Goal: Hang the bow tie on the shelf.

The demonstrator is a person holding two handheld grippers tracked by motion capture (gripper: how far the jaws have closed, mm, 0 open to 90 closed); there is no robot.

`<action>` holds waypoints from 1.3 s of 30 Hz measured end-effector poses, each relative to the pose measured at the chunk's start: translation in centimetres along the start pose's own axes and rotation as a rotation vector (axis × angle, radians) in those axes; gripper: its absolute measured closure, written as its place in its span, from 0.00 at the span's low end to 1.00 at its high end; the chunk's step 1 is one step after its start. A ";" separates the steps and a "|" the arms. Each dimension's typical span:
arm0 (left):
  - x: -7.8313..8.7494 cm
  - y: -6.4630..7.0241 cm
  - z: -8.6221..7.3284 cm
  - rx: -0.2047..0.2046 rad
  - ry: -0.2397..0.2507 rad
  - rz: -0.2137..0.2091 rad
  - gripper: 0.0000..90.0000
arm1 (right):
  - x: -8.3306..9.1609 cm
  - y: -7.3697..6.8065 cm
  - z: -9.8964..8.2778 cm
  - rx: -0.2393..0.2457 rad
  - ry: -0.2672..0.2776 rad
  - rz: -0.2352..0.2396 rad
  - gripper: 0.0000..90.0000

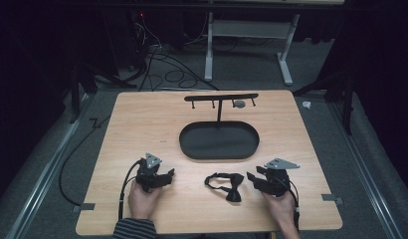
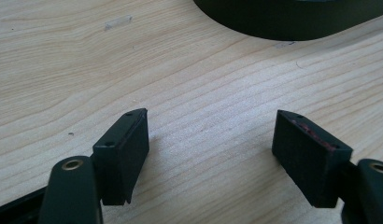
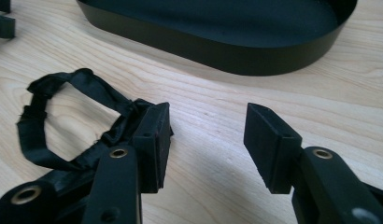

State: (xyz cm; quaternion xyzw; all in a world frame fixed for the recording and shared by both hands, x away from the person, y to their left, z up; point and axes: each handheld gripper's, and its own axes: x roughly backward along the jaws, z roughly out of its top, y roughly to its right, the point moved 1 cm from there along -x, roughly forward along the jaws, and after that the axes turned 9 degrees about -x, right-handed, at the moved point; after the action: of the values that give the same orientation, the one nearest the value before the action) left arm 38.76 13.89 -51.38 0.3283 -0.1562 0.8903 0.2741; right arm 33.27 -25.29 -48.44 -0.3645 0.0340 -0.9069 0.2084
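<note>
A black bow tie (image 1: 226, 184) with a looped strap lies on the wooden table (image 1: 142, 124), near the front edge and between my two grippers. My right gripper (image 1: 252, 179) points left at it and is open. In the right gripper view the bow tie (image 3: 77, 116) lies against the outside of the left jaw, and bare wood shows between the jaws of the right gripper (image 3: 206, 126). My left gripper (image 1: 168, 175) rests at the front left, open, over bare wood (image 2: 210, 126). A black oval tray (image 1: 219, 141) sits behind them at the table's centre.
A thin black T-shaped stand (image 1: 221, 97) with hooks rises behind the tray, and a small grey round piece (image 1: 239, 104) hangs on it. The tray wall (image 3: 217, 51) is close ahead of the right gripper. Cables (image 1: 162, 69) and a white frame (image 1: 252, 30) stand on the floor beyond.
</note>
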 end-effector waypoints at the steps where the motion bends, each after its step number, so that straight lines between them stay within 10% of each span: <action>1: 0.0 0.0 0.0 0.000 0.000 0.000 0.31 | 0.1 -0.1 0.1 0.003 0.002 0.005 0.58; 39: 0.0 0.0 0.0 0.000 0.000 0.000 0.31 | -2.1 -5.7 2.7 0.125 -0.043 0.185 0.61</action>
State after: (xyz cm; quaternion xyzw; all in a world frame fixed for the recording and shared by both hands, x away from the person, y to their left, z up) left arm 38.76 13.89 -51.39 0.3282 -0.1562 0.8904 0.2741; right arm 34.47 -19.00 -46.60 -0.3656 0.0064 -0.8762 0.3140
